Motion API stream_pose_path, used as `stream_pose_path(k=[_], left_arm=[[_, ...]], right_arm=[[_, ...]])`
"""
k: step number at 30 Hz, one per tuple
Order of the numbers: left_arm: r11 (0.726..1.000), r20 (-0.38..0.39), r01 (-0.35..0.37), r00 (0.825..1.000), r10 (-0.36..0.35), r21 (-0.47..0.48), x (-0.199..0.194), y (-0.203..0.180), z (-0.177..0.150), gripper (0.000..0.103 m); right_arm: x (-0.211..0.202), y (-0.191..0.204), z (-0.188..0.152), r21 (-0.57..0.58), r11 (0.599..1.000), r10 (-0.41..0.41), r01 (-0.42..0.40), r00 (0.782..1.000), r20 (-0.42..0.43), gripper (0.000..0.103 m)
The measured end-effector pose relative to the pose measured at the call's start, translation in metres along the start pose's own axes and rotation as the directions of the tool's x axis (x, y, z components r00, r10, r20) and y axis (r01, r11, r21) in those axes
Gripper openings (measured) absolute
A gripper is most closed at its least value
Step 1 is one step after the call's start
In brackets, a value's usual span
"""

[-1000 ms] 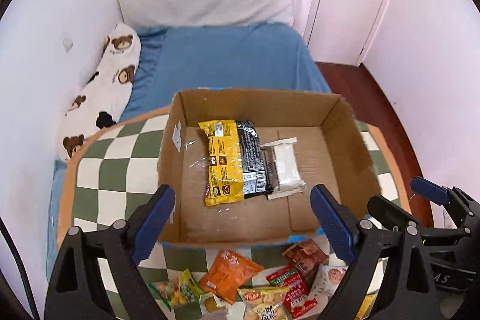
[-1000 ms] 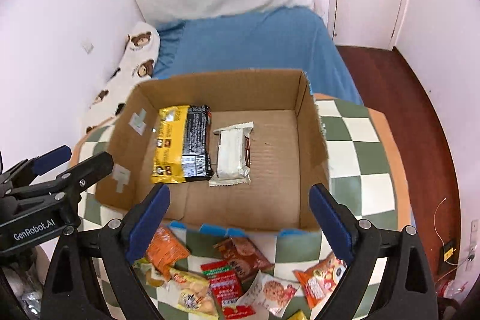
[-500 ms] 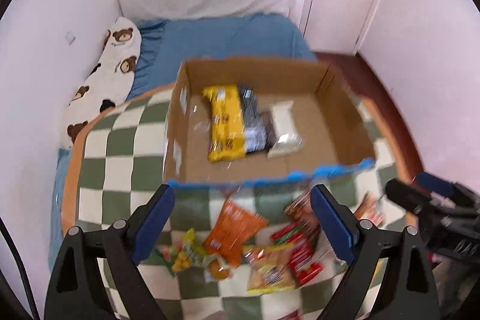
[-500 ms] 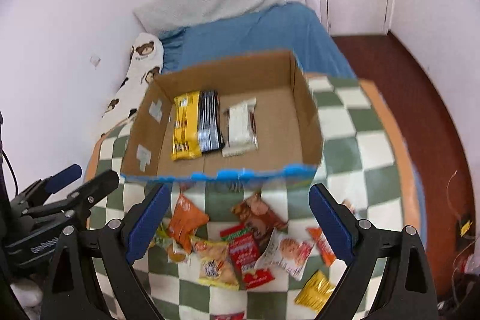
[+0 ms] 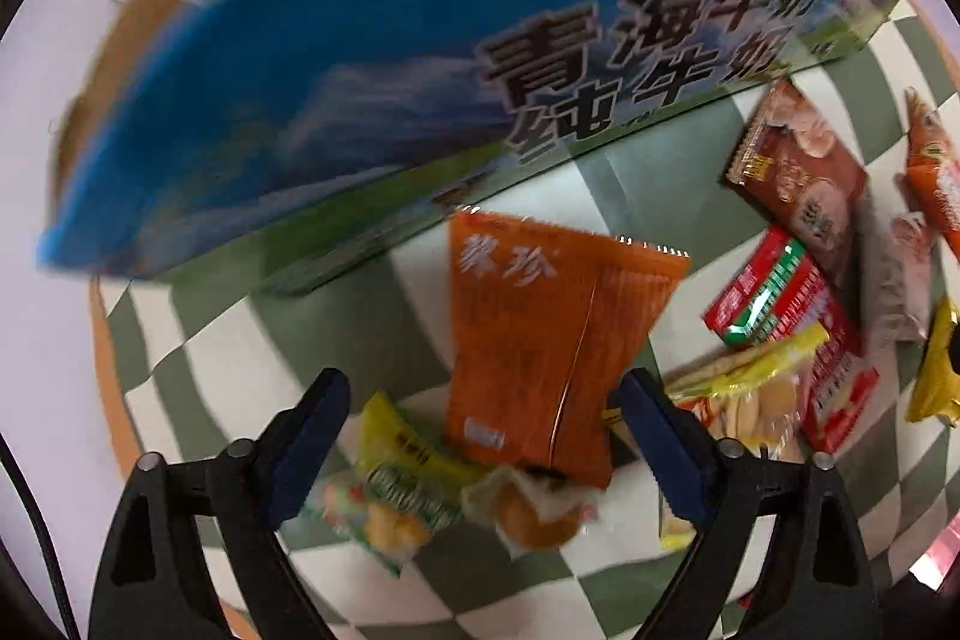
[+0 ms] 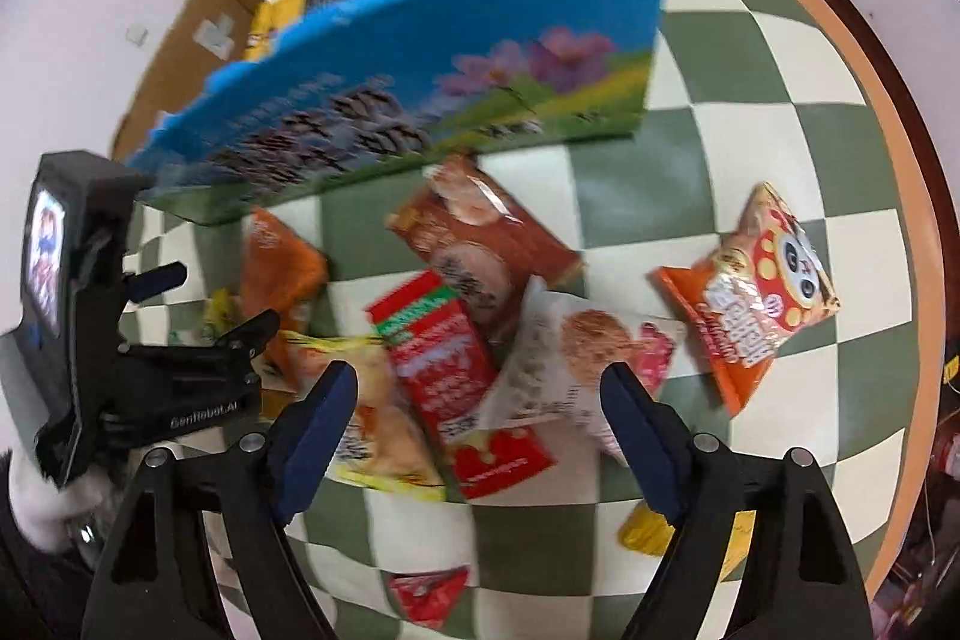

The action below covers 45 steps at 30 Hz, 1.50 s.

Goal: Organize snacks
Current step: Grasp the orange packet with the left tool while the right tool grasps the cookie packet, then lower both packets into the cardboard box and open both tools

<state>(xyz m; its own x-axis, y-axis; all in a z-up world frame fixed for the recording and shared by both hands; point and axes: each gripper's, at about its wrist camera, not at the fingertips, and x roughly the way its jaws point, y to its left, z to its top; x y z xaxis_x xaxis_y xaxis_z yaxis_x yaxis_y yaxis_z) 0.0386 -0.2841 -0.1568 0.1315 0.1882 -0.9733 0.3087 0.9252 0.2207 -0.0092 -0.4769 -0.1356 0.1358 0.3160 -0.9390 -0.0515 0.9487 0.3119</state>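
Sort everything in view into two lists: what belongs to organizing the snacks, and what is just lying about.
Belongs to the job:
- cardboard box, some snacks already inside
- orange packet
- red packet
- brown cookie packet
- white cookie packet
- panda snack bag
- left gripper and right gripper, jaws closing, nothing gripped

Just lying about:
- checkered tablecloth

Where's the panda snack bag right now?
In the right wrist view, the panda snack bag lies alone on the checkered cloth, right of the cookie packet, apart from the main pile.
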Motion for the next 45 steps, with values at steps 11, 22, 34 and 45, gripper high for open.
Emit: stream_pose_path(k=[11,22,34,45], left_arm=[[0.938,-0.107,0.076,0.987,-0.118,-0.337,0.003,0.008,-0.032,0.048],[0.888,-0.129,0.139,0.968,-0.216,-0.438,0.003,0.014,-0.071,0.051],[0.852,-0.108,0.193,0.954,-0.278,-0.487,0.032,0.039,-0.073,0.062],[0.86,-0.048,0.16,0.977,-0.208,-0.485,0.01,0.03,-0.091,0.052]], right_arm=[[0.022,-0.003,0.009,-0.245,0.964,-0.128,0.099,0.986,-0.107,0.086],[0.095,0.034,-0.014,-0.722,0.664,-0.428,0.193,0.89,-0.156,0.076],[0.083,-0.064,0.01,0.227,0.972,0.127,-0.064,0.952,-0.278,0.092],[0.086,-0.024,-0.007,-0.121,0.983,-0.153,0.135,0.977,-0.151,0.081]])
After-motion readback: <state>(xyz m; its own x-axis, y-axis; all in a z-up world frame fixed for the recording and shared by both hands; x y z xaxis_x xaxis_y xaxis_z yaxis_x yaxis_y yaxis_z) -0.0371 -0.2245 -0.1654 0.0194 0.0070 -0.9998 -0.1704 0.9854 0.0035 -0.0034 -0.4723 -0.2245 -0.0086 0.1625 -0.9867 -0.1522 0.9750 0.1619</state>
